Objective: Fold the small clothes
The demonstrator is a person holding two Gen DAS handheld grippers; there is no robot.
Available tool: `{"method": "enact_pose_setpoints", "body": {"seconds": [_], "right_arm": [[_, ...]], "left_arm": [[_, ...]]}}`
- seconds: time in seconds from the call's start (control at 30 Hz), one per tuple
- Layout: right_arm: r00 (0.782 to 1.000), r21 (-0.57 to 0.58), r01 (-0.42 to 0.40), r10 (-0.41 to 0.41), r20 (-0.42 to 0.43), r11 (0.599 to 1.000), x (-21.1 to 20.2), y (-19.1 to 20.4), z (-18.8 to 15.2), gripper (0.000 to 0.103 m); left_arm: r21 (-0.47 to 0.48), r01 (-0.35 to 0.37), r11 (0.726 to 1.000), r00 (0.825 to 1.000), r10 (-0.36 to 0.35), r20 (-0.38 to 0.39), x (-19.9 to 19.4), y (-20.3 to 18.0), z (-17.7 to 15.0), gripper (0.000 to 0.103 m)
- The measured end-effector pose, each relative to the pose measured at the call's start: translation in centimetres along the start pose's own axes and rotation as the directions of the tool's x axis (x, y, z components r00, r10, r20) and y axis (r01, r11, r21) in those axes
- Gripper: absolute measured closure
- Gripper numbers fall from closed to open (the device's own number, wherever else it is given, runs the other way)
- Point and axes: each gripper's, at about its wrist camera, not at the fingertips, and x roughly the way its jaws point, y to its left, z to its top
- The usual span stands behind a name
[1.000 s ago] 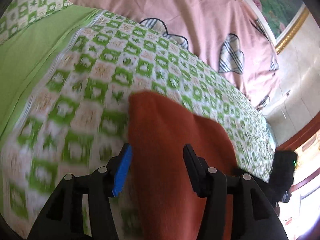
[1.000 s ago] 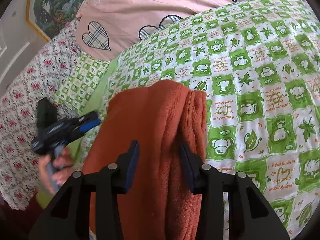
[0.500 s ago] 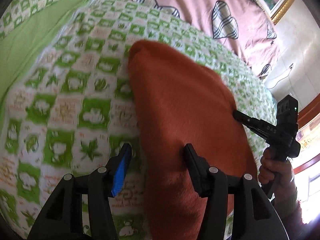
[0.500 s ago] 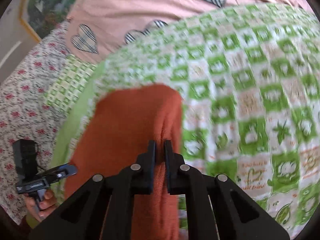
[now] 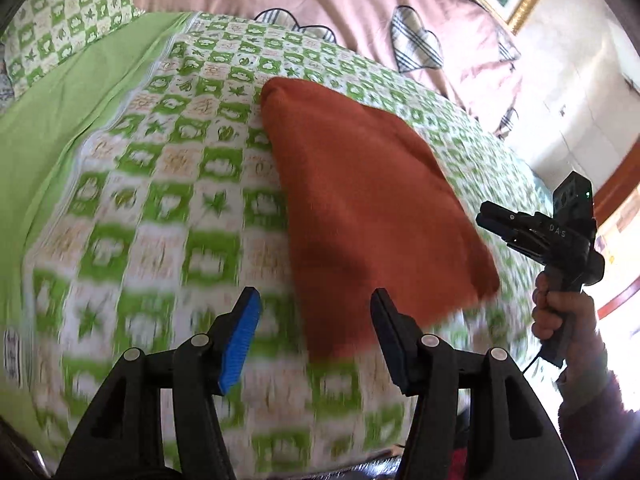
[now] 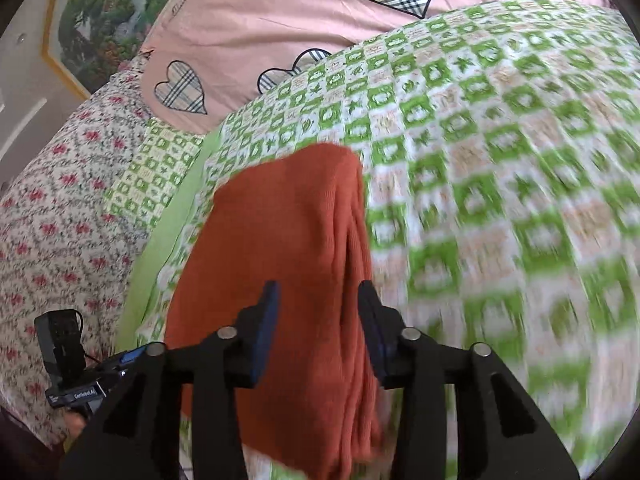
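Right wrist view: my right gripper (image 6: 318, 312), pinched on the folded rust garment (image 6: 288, 264) half a second ago, now stands wide; left gripper (image 5: 316, 320) wide too. Garment rests on the checked quilt (image 5: 168, 184); fold likely complete.

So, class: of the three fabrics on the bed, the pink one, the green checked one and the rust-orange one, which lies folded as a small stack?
The rust-orange garment, folded with layered edges along its right side. It lies on the green checked cover; the pink heart quilt lies spread behind.

Green-checked bedspread (image 5: 168, 184); pink heart-patched quilt (image 6: 280, 12); gilt-framed painting (image 6: 100, 28); pale wall (image 5: 580, 92).
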Motion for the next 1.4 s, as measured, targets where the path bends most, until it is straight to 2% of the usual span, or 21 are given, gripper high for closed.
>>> {"method": "enact_pose_setpoints", "body": {"seconds": [0.1, 0.23, 0.3, 0.4, 0.47, 0.5, 0.53, 0.57, 0.63, 0.67, 0.7, 0.73, 0.8, 0.83, 0.97, 1.13, 1.3, 1.4], "right_arm": [[1.0, 0.02, 0.001, -0.001, -0.029, 1.0, -0.9, -0.3, -2.8, 0.06], [0.998, 0.007, 0.008, -0.008, -0.054, 1.0, -1.1, 0.1, -5.1, 0.06], [0.998, -0.002, 0.012, -0.012, -0.054, 1.0, -1.0, 0.3, -5.4, 0.06], [0.998, -0.023, 0.02, -0.022, -0.056, 1.0, -0.4, 0.7, -5.6, 0.061], [0.997, -0.03, 0.022, -0.024, -0.069, 0.999, 0.1, 0.9, -5.6, 0.074], [0.997, -0.031, 0.023, -0.025, -0.077, 0.999, 0.2, 0.9, -5.7, 0.091], [0.996, -0.032, 0.024, -0.026, -0.085, 0.999, 0.4, 0.9, -5.6, 0.097], [0.996, -0.032, 0.018, -0.021, -0.084, 0.999, 0.3, 1.1, -5.4, 0.098], [0.998, -0.037, -0.006, 0.004, -0.057, 0.999, -0.7, 1.8, -4.7, 0.098], [0.999, -0.038, -0.043, 0.043, -0.021, 0.998, -1.9, 2.3, -4.3, 0.098], [0.997, -0.045, -0.074, 0.074, 0.011, 0.996, -3.0, 2.7, -4.0, 0.098], [0.997, -0.06, -0.072, 0.073, 0.029, 0.996, -3.7, 3.0, -3.7, 0.098], [1.0, -0.096, 0.015, -0.014, 0.005, 0.995, -3.3, 2.4, -3.7, 0.098], [0.996, -0.115, 0.086, -0.089, -0.02, 0.99, -2.3, 1.6, -4.1, 0.098], [0.985, -0.143, 0.154, -0.164, -0.06, 0.978, 0.0, 0.4, -5.2, 0.099], [0.948, -0.264, 0.295, -0.316, -0.039, 0.918, 1.2, 0.7, -5.7, 0.099], [0.943, -0.237, 0.309, -0.329, -0.05, 0.921, 1.2, 0.1, -5.5, 0.099], [0.951, -0.197, 0.285, -0.303, -0.065, 0.938, 1.1, -0.1, -5.5, 0.098]], "left_arm": [[0.047, -0.009, 0.999, 1.0, 0.009, -0.004, 0.0, -1.1, -1.8, 0.045], [0.138, -0.103, 0.985, 0.995, 0.104, 0.0, 1.9, -2.8, -3.0, 0.045], [0.154, -0.153, 0.976, 0.988, 0.153, 0.013, 2.8, -3.2, -3.1, 0.046], [0.125, -0.168, 0.978, 0.986, 0.163, 0.043, 3.2, -2.7, -3.0, 0.059], [0.088, -0.169, 0.982, 0.985, 0.165, 0.051, 3.3, -2.3, -2.9, 0.073], [0.06, -0.166, 0.984, 0.985, 0.163, 0.05, 3.4, -2.0, -2.9, 0.076], [0.037, -0.163, 0.986, 0.986, 0.161, 0.052, 3.3, -1.8, -2.8, 0.082], [0.017, -0.159, 0.987, 0.986, 0.157, 0.06, 3.1, -1.7, -2.8, 0.089], [-0.013, -0.158, 0.987, 0.983, 0.158, 0.09, 2.2, -2.0, -2.6, 0.093], [-0.017, -0.16, 0.987, 0.981, 0.161, 0.106, 1.8, -2.2, -2.6, 0.094], [-0.015, -0.165, 0.986, 0.98, 0.166, 0.109, 1.6, -2.4, -2.5, 0.094], [-0.005, -0.173, 0.985, 0.98, 0.173, 0.097, 1.9, -2.6, -2.6, 0.095], [-0.004, -0.179, 0.984, 0.981, 0.179, 0.068, 2.6, -2.5, -2.8, 0.095], [-0.014, -0.177, 0.984, 0.983, 0.177, 0.046, 3.0, -2.4, -3.0, 0.096], [-0.03, -0.178, 0.984, 0.984, 0.179, 0.024, 3.2, -2.4, -3.3, 0.098], [-0.028, -0.171, 0.985, 0.985, 0.171, -0.002, 3.6, -2.7, -3.6, 0.099], [-0.034, -0.147, 0.988, 0.989, 0.147, -0.012, 3.8, -2.1, -3.8, 0.098], [-0.033, -0.111, 0.993, 0.994, 0.11, -0.028, 3.4, -1.8, -3.8, 0.098]]}}
